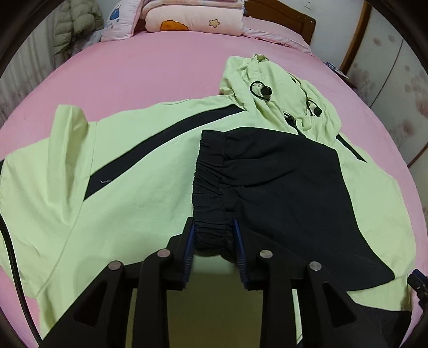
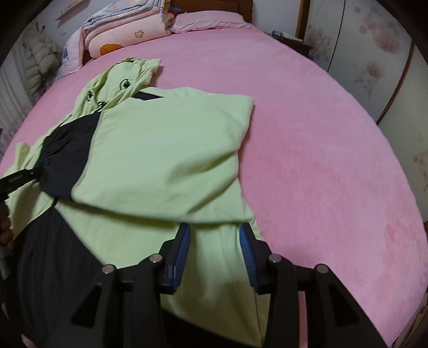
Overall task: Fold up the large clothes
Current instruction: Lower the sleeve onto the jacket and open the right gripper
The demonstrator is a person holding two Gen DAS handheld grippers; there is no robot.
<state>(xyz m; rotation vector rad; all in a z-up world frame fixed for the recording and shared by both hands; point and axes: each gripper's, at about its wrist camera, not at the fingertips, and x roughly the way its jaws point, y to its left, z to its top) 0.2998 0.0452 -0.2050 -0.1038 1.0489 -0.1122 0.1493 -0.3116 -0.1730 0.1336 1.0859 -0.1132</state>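
A light green hooded jacket [image 1: 80,192] with black panels lies spread on the pink bed; it also shows in the right wrist view [image 2: 165,160]. Its hood [image 1: 267,88] with black cord stoppers points to the far side. The right sleeve is folded across the body, its black elastic cuff [image 1: 211,187] toward the left. My left gripper [image 1: 214,235] is shut on that cuff's near end. My right gripper [image 2: 215,235] stands open over the jacket's green near right edge, with fabric between its blue pads [image 2: 182,254] but not clamped. The left gripper's tip [image 2: 21,176] shows at the far left of the right wrist view.
The pink bed sheet [image 2: 321,160] stretches wide to the right of the jacket. Folded pink quilts and pillows [image 1: 192,18] lie at the headboard. A padded coat [image 1: 72,29] hangs at the far left. Wardrobe doors [image 2: 374,53] stand to the right.
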